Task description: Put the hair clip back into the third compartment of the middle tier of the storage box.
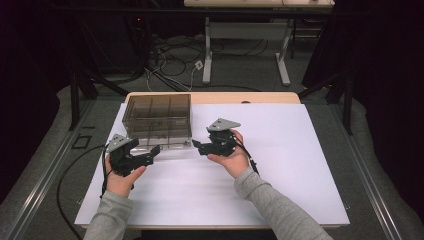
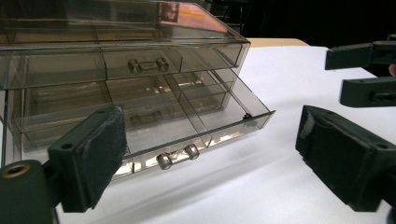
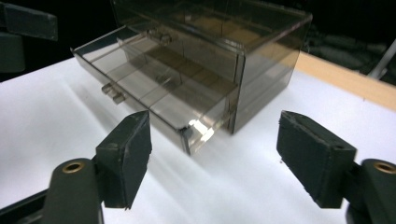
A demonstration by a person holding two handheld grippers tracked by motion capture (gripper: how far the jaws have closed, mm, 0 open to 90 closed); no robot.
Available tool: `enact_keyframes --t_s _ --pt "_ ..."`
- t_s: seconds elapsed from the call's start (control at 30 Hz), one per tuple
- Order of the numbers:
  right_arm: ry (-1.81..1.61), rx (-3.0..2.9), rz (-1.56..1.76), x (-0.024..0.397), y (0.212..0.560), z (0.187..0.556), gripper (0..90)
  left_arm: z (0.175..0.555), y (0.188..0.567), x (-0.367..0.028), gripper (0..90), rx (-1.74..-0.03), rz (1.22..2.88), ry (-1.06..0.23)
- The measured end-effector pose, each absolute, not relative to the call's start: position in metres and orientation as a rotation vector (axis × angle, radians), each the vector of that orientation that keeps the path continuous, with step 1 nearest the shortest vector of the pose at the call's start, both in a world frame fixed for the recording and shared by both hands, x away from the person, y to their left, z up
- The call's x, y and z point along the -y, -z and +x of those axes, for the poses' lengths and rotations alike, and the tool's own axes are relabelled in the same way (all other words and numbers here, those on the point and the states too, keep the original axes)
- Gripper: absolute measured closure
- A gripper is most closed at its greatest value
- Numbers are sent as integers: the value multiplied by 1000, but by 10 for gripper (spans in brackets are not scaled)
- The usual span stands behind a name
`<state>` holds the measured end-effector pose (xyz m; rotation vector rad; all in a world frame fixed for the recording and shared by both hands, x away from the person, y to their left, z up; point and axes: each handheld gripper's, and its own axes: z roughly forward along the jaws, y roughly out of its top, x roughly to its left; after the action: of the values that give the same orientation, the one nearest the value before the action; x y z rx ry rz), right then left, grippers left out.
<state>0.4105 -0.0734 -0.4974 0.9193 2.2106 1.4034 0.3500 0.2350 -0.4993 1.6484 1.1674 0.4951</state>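
Note:
A smoky see-through drawer box (image 1: 157,115) stands at the back left of the white sheet (image 1: 280,165). Its bottom drawer (image 1: 167,146) is pulled out toward me, with dividers inside and a small metal handle (image 2: 177,157) on the front. My left gripper (image 1: 146,148) is open at the drawer's front left corner, nothing between its pads (image 2: 100,154). My right gripper (image 1: 197,147) is open just right of the drawer's front corner (image 3: 189,133) and points left at it. Each gripper is held in a hand with a grey sleeve.
The box's upper drawers (image 2: 140,63) are closed. The wooden table edge (image 1: 260,97) shows behind the sheet. Beyond it are floor cables (image 1: 170,62) and a white table frame (image 1: 207,55). The right half of the sheet is bare.

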Motion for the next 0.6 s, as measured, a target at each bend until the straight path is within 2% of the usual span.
enact_keyframes --t_s 0.23,0.47,0.6 --pt "-1425 -2217 931 85 496 402 167 349 500 -236 144 -1175 1640 -496" --pt "-1419 -2181 960 94 495 394 138 348 500 -235 151 -1173 1633 -517" --pt "-1427 -2164 966 101 495 389 90 348 501 -234 155 -1181 1633 -524"
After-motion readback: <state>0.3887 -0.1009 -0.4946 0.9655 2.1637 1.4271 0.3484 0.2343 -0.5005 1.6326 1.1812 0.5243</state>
